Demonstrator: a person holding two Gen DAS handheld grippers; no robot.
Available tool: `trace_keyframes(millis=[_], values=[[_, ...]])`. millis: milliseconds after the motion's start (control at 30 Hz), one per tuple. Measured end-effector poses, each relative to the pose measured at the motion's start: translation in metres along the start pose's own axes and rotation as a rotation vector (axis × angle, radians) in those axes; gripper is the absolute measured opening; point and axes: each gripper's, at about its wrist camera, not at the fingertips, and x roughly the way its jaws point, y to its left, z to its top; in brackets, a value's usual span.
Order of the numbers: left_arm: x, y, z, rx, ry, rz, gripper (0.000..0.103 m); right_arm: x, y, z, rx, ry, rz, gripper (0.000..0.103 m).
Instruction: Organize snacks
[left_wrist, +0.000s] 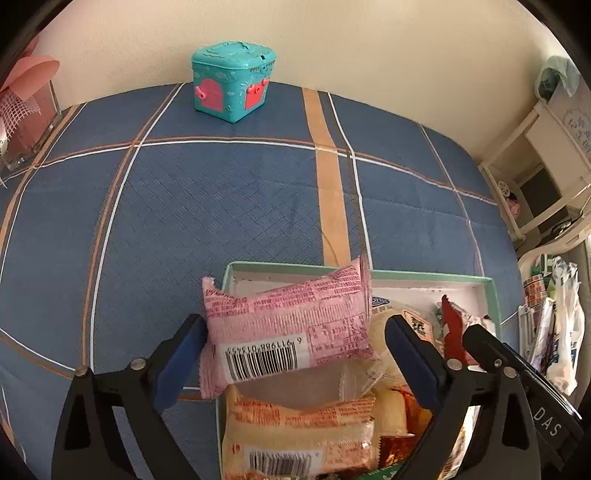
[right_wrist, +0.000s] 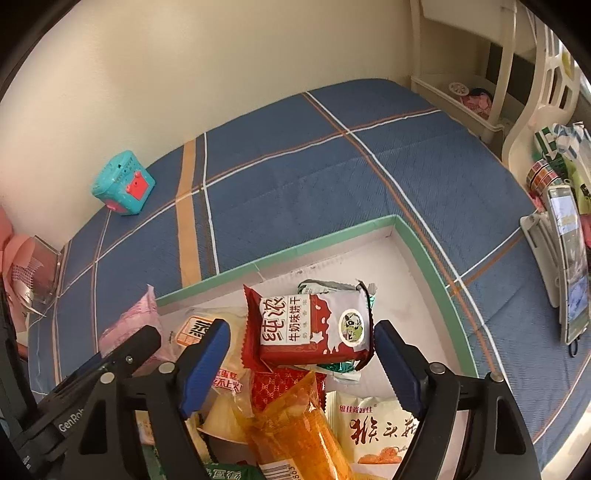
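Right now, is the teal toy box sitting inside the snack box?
No, the teal toy box stands far back on the blue plaid cloth by the wall, well apart from the green-rimmed snack box.

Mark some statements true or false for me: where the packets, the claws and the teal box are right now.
1. The pink packet is between the fingers of the left claw. True.
2. The teal toy box stands inside the green-rimmed box. False: it stands on the plaid cloth by the wall.
3. The red packet is between the fingers of the right claw. True.
4. The green-rimmed box is empty. False: it holds several snacks.
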Motion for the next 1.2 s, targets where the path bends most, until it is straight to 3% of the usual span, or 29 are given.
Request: trace_keyframes(millis=[133, 333, 733, 867, 1200], values=[[-0.007, 0.003, 0.002, -0.027, -0.005, -0.038, 0.099, -0.009, 0.002, 0.005, 0.001, -0.02, 0.013, 0.088], [-0.028, 0.009, 0.007, -0.044, -0.031, -0.035, 0.099, -0.023, 0.008, 0.009, -0.011, -0.048, 0.024, 0.089], [-0.057, 0.044, 0.014, -0.072, -0.096, 0.184, 0.099, -0.019, 0.033, 0.001, -0.076, -0.032, 0.037, 0.089], [-0.057, 0.057, 0.009, -0.11, -0.088, 0.215, 0.099, -0.021, 0.048, -0.004, -0.128, -0.041, 0.031, 0.103], [-0.072, 0.069, -0.005, -0.129, -0.112, 0.287, 0.099, -0.029, 0.066, -0.019, -0.199, -0.065, 0.026, 0.103]])
